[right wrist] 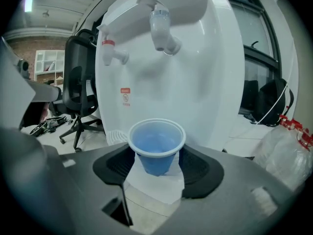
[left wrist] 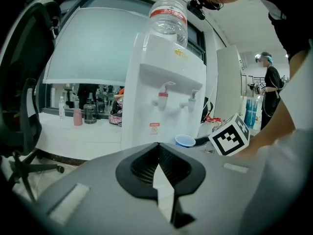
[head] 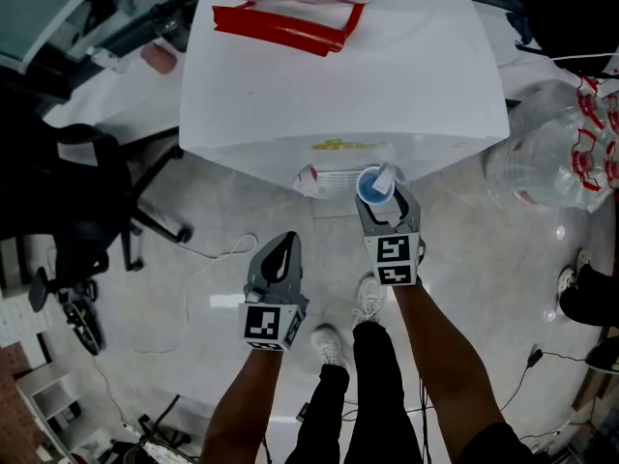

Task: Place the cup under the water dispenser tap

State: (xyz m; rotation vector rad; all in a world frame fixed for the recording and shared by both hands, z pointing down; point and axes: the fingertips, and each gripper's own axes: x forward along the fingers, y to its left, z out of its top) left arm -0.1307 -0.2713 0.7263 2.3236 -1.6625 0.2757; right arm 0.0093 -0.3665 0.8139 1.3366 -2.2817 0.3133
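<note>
A blue plastic cup point(right wrist: 156, 146) stands upright between the jaws of my right gripper point(right wrist: 157, 156), which is shut on its lower wall. The cup point(head: 372, 186) is held in front of the white water dispenser point(head: 338, 75), just below and in front of the white tap point(right wrist: 162, 27). The red tap point(right wrist: 111, 50) is to its left. The ribbed drip tray point(right wrist: 115, 137) shows behind the cup. My left gripper point(head: 282, 257) hangs lower left, away from the dispenser, its jaws closed tip to tip with nothing in them. In the left gripper view the cup point(left wrist: 185, 140) sits under the taps.
A black office chair point(head: 97, 191) stands left of the dispenser. A clear plastic bag point(head: 551, 153) lies on the floor at the right. A counter with bottles point(left wrist: 83, 114) runs behind. Another person point(left wrist: 270, 89) stands far right. The holder's shoes point(head: 368, 298) are below the grippers.
</note>
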